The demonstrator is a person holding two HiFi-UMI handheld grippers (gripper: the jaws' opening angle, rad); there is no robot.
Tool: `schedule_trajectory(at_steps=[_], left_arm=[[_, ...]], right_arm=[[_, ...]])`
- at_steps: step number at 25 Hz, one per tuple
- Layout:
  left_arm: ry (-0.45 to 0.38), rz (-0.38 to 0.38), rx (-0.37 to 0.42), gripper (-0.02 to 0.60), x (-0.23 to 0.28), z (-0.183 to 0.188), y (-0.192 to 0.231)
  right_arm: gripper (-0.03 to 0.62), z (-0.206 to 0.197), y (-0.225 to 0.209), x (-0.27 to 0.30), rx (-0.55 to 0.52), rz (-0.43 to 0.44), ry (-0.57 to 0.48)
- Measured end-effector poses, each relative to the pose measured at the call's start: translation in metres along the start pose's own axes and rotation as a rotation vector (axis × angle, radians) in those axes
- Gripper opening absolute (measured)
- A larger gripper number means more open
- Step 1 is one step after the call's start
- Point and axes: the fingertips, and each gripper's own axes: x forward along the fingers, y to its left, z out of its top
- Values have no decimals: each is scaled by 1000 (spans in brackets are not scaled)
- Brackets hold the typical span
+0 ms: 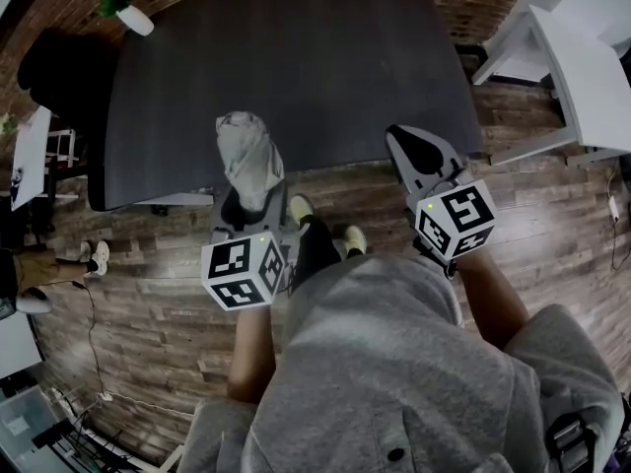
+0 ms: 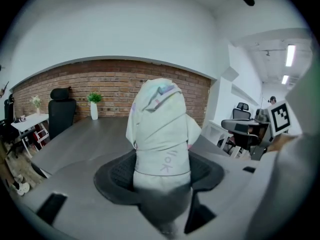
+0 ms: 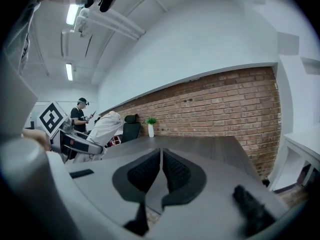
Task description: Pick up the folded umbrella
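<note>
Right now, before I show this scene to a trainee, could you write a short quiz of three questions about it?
1. True or false: the right tongs hold the folded umbrella.
2. The left tongs are: A) open and empty; B) shut on the folded umbrella; C) out of every view.
3. What stands at the far corner of the dark table?

Key
1. False: the right tongs are shut with nothing between them.
2. B.
3. A white vase with a green plant.
</note>
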Motion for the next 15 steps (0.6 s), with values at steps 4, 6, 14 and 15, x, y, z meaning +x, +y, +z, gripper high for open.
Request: schedule_trajectory(at_steps=[4, 6, 14, 15], left_arm=[[0, 9, -2, 272, -6, -6, 0], [-2, 8, 1, 272, -8, -7, -1], [-2, -2, 11, 272, -14, -11, -7], [-2, -2, 12, 272, -16, -11, -8]], right_arm=[[31, 1, 6, -5, 0, 3, -4], [31, 1, 7, -7, 0, 1, -7], [31, -2, 13, -16, -8, -2, -7], [31, -2, 14, -18, -9, -2, -6]])
